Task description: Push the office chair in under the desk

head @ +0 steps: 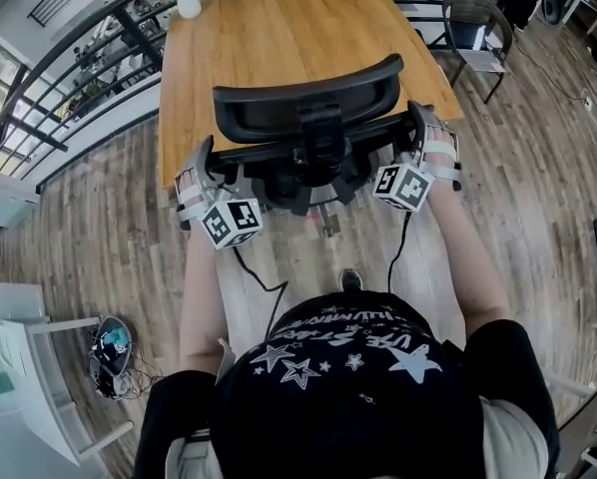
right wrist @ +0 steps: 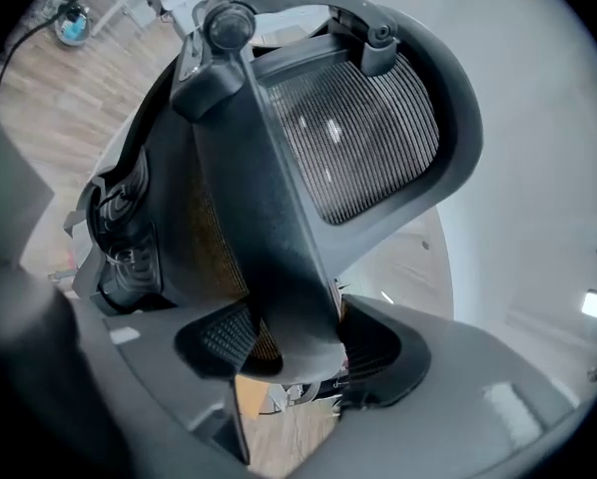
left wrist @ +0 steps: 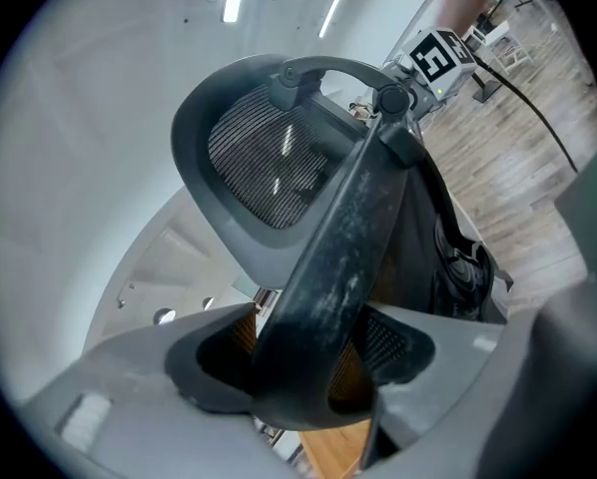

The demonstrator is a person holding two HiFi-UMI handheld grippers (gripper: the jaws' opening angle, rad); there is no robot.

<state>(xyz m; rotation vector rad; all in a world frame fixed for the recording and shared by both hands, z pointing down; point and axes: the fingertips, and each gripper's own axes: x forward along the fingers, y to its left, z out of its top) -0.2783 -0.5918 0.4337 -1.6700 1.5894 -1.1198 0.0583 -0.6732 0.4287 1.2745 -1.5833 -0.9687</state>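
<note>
The office chair point(head: 308, 108) overlaps desk point(head: 279, 38) edge.

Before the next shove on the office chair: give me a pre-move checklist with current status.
1. Left gripper grip on black mesh-backed office chair: ok, shut on its frame bar.
2. Right gripper grip: ok, shut on the opposite bar.
3. Chair centred on light wooden desk edge: ok.
4. Castors and space under desk: cannot tell, hidden.
5. Black gripper cables clear of chair: ok, hanging behind it.
</note>
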